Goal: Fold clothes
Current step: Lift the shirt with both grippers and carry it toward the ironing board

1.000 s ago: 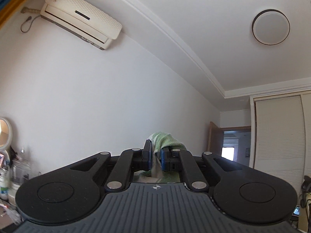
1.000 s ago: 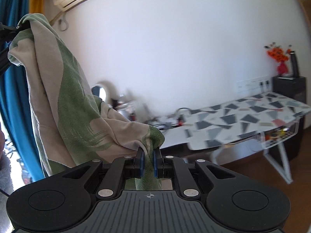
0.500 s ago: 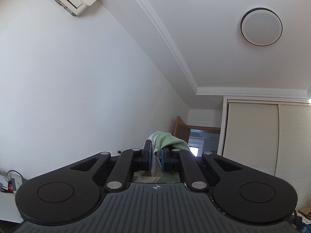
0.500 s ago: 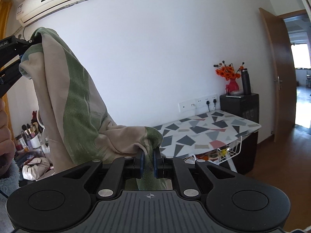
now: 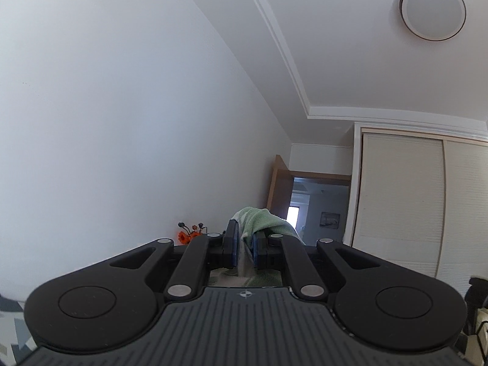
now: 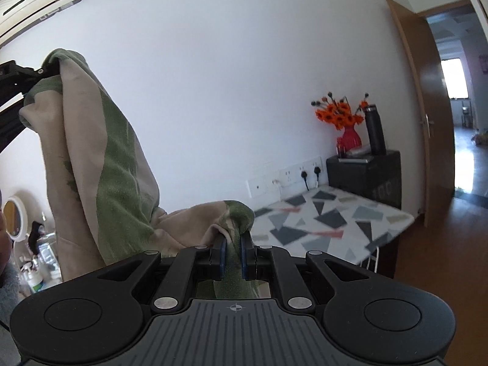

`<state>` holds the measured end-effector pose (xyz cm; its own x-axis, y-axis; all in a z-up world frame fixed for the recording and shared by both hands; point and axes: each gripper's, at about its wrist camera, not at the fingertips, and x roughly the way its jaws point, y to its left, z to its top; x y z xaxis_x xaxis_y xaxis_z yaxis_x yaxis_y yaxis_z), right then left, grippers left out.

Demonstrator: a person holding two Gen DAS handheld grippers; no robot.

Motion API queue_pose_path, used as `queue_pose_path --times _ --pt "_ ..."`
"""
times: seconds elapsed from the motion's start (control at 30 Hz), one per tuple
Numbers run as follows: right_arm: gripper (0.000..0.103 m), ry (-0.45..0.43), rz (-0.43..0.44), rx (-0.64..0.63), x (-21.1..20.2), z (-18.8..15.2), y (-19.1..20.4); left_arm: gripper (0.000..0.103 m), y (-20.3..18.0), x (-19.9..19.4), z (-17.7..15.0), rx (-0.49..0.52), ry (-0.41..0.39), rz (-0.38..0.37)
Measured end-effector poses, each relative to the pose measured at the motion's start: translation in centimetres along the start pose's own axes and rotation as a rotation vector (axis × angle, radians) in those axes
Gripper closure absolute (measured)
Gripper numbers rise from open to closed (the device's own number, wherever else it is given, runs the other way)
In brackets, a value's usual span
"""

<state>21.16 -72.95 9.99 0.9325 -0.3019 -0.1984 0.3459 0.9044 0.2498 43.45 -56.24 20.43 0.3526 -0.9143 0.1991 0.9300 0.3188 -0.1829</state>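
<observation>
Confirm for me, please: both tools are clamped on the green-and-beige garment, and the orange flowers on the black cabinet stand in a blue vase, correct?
Not quite: the vase is red, as the right wrist view shows. The rest holds: the left tool and right tool are both clamped on the green-and-beige garment, and the orange flowers stand on the black cabinet.

Orange flowers [image 6: 340,115] in a red vase [image 6: 350,136] stood beside a dark bottle [image 6: 375,131] on a black cabinet [image 6: 366,174], far right; a patterned board [image 6: 326,219] lay nearer.
</observation>
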Motion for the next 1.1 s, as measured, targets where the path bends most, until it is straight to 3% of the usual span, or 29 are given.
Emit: queue_pose_path --times 0.17,0.3,0.37,0.47,0.57,0.7,0.83,0.93,1.1 --pt "0.095 -0.211 -0.006 -0.089 8.7 8.3 -0.3 0.094 5.5 8.5 6.1 0.007 -0.12 0.062" --pt "0.095 -0.365 -0.006 -0.098 14.0 14.1 -0.4 0.094 9.2 12.3 10.1 0.025 -0.197 0.163" --pt "0.095 -0.393 -0.004 -0.082 16.6 15.7 -1.3 0.094 11.2 13.7 10.9 0.02 -0.208 0.216" --pt "0.095 -0.37 0.005 -0.073 21.2 16.1 -3.5 0.094 14.2 15.1 9.0 0.02 -0.171 0.288" --pt "0.095 -0.256 0.018 -0.067 26.6 13.7 -6.6 0.093 16.9 17.3 3.5 0.01 -0.03 0.392" --pt "0.095 0.018 0.054 -0.129 36.8 7.9 -9.8 0.093 20.5 20.2 -4.0 -0.006 0.163 0.531" --pt "0.095 0.288 0.158 -0.194 46.5 0.4 -10.6 0.093 23.5 22.1 -14.3 -0.029 0.391 0.711" --pt "0.095 0.448 0.241 -0.2 51.4 -3.3 -11.8 0.093 26.4 23.0 -20.1 -0.087 0.538 0.869" --pt "0.095 0.608 0.415 -0.257 57.0 -6.1 -14.5 0.093 27.4 22.9 -24.5 -0.227 0.616 1.084"
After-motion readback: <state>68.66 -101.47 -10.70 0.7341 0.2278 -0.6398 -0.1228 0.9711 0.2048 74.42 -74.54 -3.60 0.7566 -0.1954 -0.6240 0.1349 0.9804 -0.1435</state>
